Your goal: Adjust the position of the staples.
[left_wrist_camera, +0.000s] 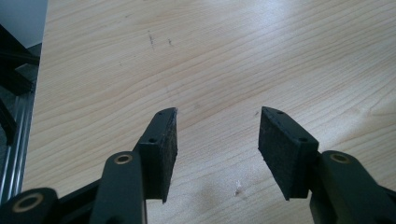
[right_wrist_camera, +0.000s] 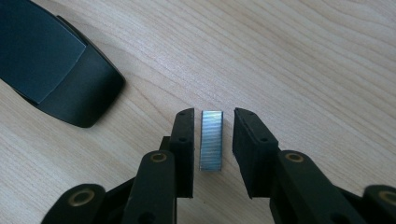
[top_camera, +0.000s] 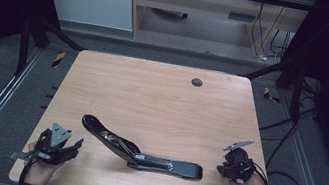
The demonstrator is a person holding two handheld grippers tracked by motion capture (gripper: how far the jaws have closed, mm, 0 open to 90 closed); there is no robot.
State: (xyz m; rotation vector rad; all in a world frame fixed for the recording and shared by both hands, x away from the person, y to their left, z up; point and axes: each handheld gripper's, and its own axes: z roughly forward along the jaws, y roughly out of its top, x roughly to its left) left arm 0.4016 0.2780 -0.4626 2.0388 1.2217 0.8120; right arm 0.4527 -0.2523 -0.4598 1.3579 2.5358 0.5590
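Staples (right_wrist_camera: pixel 211 140), a short silvery strip of them, lie flat on the wooden table (top_camera: pixel 161 97) between the jaws of my right gripper (right_wrist_camera: pixel 213 122), and a sliver of wood shows on each side, so I read the jaws as narrowed around the strip but not yet pinching it. My left gripper (left_wrist_camera: pixel 217 122) hovers over bare wood near the table's left front corner, jaws apart with nothing between them. Between the two hands the black stapler (top_camera: pixel 142 152) lies opened out, its top arm swung up and back toward the left, its base flat (the rounded black end shows up just beside the strip in the right gripper view). Judging by that, the opening is done; picking up the strip and loading it remain. Whether the stapler's channel already holds anything I cannot tell.
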